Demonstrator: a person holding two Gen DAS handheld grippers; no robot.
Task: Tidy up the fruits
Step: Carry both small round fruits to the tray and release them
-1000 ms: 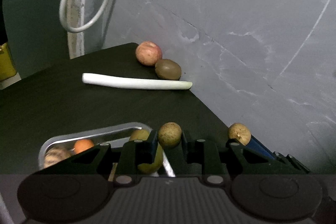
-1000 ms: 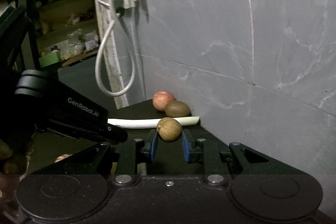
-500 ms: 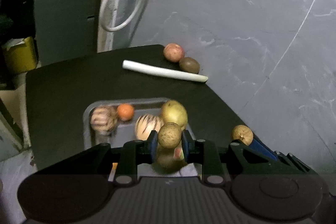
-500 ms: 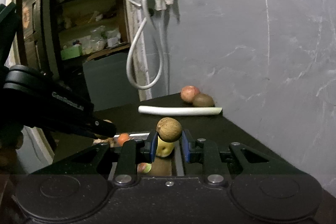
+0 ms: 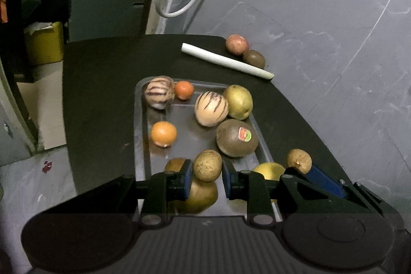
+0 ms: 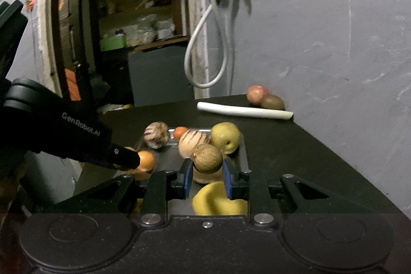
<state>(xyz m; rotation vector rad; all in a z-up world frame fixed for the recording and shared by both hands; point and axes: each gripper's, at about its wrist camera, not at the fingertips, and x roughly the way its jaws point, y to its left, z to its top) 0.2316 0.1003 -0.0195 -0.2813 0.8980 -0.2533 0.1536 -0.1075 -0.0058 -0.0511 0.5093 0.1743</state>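
Observation:
My left gripper [image 5: 207, 175] is shut on a small round brown fruit [image 5: 207, 165] above the near end of a metal tray [image 5: 138, 120]. My right gripper [image 6: 207, 176] is shut on a similar brown fruit [image 6: 207, 158], also over the tray [image 6: 242, 153]; that fruit shows in the left wrist view [image 5: 298, 161] at the tray's right. The tray holds two striped melons [image 5: 211, 108], two oranges [image 5: 163, 134], a yellow pear [image 5: 238, 101], a brown stickered fruit [image 5: 236, 138] and yellow fruit under the grippers. The left gripper body [image 6: 64, 135] shows at left in the right wrist view.
On the black table [image 5: 102, 84], beyond the tray, lie a white stalk [image 5: 226, 60], a red apple [image 5: 236, 44] and a kiwi [image 5: 253, 58] against the grey wall. A white hose [image 6: 205, 48] hangs at the wall. The table edge drops at the left.
Both grippers have pulled back and up from the table's far end, each still holding its brown fruit. The tray and its fruits have come fully into view below.

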